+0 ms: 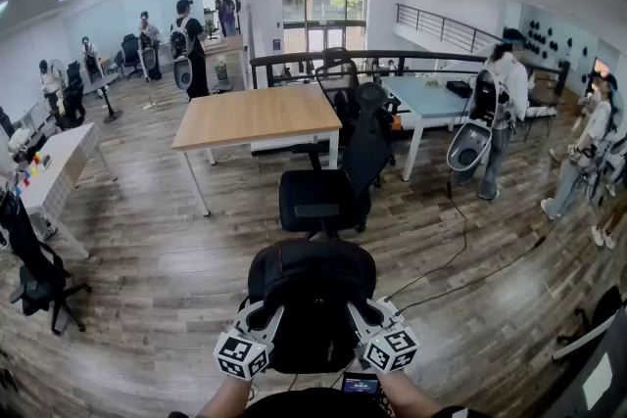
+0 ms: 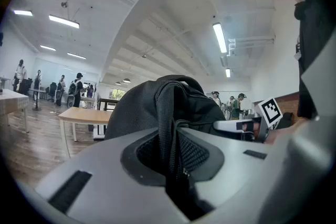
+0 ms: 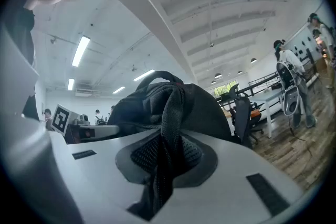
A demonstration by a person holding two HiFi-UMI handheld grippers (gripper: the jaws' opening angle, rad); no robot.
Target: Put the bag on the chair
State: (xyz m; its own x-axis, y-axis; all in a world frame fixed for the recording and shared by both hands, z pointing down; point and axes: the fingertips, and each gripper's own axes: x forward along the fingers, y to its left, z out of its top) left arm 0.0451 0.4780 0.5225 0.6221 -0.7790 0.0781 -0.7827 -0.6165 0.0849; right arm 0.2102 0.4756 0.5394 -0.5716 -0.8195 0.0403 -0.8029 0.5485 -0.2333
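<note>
A black backpack (image 1: 312, 299) hangs in the air between my two grippers, low in the head view. My left gripper (image 1: 263, 316) is shut on its left shoulder strap (image 2: 169, 128), which runs down between the jaws in the left gripper view. Over on the other side, my right gripper (image 1: 364, 313) is shut on the right strap (image 3: 169, 134), pinched between its jaws. The bag's body (image 2: 157, 107) fills the middle of both gripper views. A black office chair (image 1: 328, 191) stands just beyond the bag, its seat (image 1: 315, 201) facing me and its backrest on the far side.
A wooden table (image 1: 257, 115) stands behind the chair, a light blue-topped table (image 1: 431, 98) to its right. Cables (image 1: 460, 255) trail over the wooden floor at right. Several people with gear stand at the left back and the right. Another chair (image 1: 34, 269) sits at far left.
</note>
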